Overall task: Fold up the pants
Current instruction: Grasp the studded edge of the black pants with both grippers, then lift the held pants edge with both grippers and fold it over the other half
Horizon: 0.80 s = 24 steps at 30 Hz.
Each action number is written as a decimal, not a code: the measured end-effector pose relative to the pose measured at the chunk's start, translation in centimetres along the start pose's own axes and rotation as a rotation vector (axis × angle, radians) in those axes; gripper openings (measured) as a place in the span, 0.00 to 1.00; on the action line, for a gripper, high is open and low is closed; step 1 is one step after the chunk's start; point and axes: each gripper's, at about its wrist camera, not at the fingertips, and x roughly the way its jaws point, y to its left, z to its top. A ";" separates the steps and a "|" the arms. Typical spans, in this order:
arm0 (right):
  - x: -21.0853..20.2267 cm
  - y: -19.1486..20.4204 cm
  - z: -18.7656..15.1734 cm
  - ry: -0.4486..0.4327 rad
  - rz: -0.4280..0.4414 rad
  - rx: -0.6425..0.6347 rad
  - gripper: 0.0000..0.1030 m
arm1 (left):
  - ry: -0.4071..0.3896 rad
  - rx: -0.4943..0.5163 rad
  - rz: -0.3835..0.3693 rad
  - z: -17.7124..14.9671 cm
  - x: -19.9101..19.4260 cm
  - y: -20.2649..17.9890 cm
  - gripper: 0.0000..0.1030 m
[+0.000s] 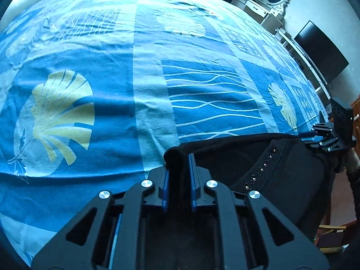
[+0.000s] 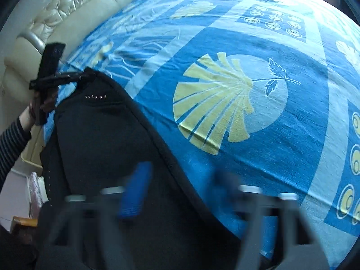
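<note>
Black pants [image 1: 258, 157] with a row of small studs lie at the near edge of the bed and hang over it. My left gripper [image 1: 178, 164] is shut on a bunched corner of the pants' top edge. It also shows in the right wrist view [image 2: 83, 76], clamped on that corner. My right gripper [image 2: 202, 193] is blurred by motion, its blue pads wide apart, over the pants' [image 2: 101, 146] other edge. In the left wrist view it [image 1: 315, 135] sits at the far corner of the pants.
A blue bedsheet [image 1: 112, 90] with yellow shell prints covers the bed. A cream padded headboard [image 2: 67, 11] stands behind it. A white dresser with an oval mirror [image 1: 270, 2] and a dark screen [image 1: 321, 51] stand beyond the bed's right side.
</note>
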 end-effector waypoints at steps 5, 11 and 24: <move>-1.2 0.9 0.3 -0.022 -0.095 -0.029 0.08 | -0.034 -0.008 0.026 0.5 -1.6 -0.7 0.09; -6.4 4.3 1.4 -0.220 -0.229 -0.078 0.07 | -0.116 -0.060 0.003 1.0 -5.8 -0.5 0.09; -8.5 17.1 -10.7 -0.338 -0.394 -0.292 0.07 | -0.254 -0.114 -0.083 -10.1 -15.6 -3.1 0.09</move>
